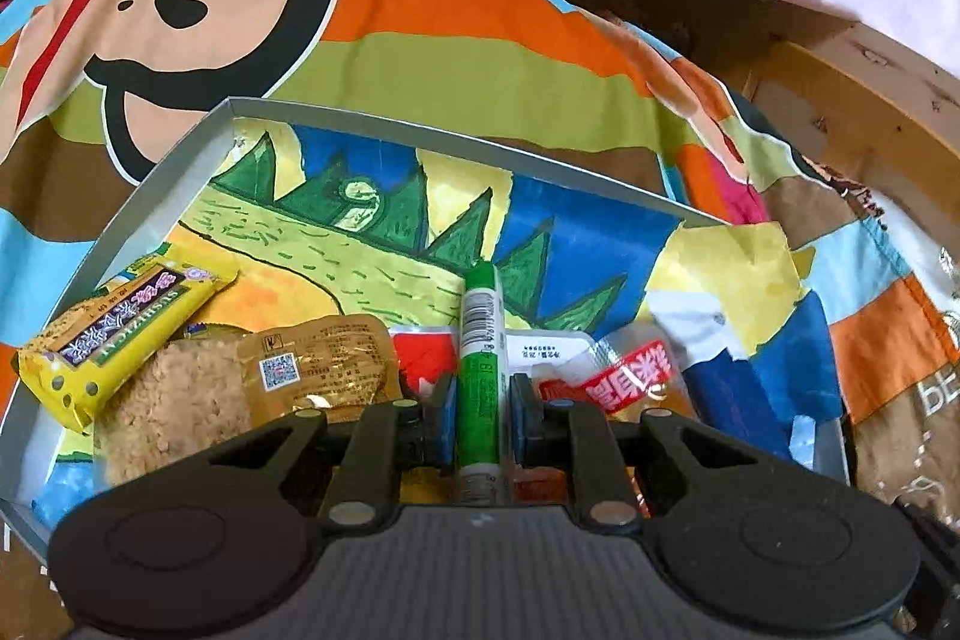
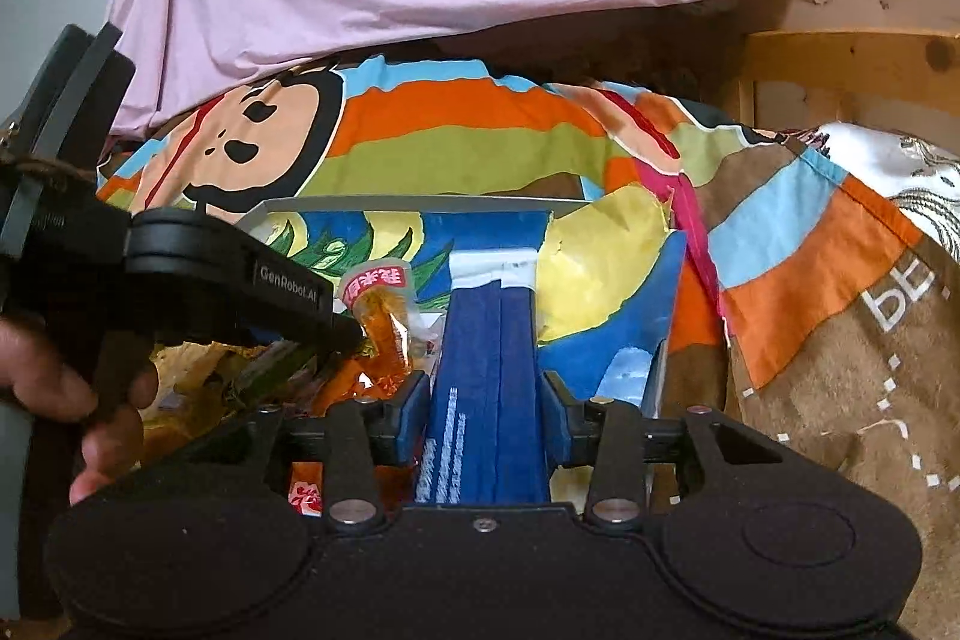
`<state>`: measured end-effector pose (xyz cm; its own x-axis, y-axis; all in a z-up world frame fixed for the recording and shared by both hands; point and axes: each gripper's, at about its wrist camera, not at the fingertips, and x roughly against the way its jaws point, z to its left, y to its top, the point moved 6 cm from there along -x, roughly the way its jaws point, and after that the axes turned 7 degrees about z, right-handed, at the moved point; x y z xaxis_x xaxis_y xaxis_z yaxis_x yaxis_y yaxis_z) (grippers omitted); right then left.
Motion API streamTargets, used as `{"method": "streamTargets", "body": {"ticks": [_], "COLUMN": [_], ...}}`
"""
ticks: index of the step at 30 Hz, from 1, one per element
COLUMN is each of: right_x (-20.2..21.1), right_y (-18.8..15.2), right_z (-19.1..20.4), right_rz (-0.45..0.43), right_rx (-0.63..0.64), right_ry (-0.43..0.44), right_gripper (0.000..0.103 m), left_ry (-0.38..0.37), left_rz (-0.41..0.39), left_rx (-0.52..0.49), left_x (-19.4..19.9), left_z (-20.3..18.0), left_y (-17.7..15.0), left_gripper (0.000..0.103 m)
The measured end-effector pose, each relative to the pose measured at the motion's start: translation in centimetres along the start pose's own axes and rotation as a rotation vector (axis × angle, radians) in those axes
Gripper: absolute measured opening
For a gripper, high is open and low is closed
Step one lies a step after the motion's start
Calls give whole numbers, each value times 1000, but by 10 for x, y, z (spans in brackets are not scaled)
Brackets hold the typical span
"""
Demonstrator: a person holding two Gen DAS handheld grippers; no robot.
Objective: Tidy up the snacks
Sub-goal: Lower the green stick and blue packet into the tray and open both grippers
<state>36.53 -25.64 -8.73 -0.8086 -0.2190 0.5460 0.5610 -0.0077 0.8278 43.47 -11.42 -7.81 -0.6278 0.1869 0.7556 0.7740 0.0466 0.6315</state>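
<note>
Two grippers over the box [image 1: 372, 119]: left gripper [image 1: 478, 403] clamps a green stick [image 1: 479, 340], right gripper [image 2: 487, 403] pinches the blue flap [image 2: 489, 340]. Tugging that flap could tip the box and spill snacks.

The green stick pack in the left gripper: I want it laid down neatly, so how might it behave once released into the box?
The green stick pack looks slim and round, so it may roll on the box floor. Its crimped end suggests a light, slightly bendy wrapper. The glossy film could slip between the left gripper pads.
</note>
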Motion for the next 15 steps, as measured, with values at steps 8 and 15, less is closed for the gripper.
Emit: {"method": "streamTargets", "body": {"ticks": [8, 15], "right_x": [3, 16], "right_y": [2, 9], "right_z": [-1, 2], "right_rz": [-10, -35], "right_rx": [-3, 20], "right_ry": [-11, -28], "right_gripper": [63, 71], "left_ry": [12, 15], "left_rz": [-19, -42], "left_rx": [-39, -11], "left_x": [10, 20], "left_z": [-4, -2], "left_y": [-1, 3], "left_gripper": [44, 52]}}
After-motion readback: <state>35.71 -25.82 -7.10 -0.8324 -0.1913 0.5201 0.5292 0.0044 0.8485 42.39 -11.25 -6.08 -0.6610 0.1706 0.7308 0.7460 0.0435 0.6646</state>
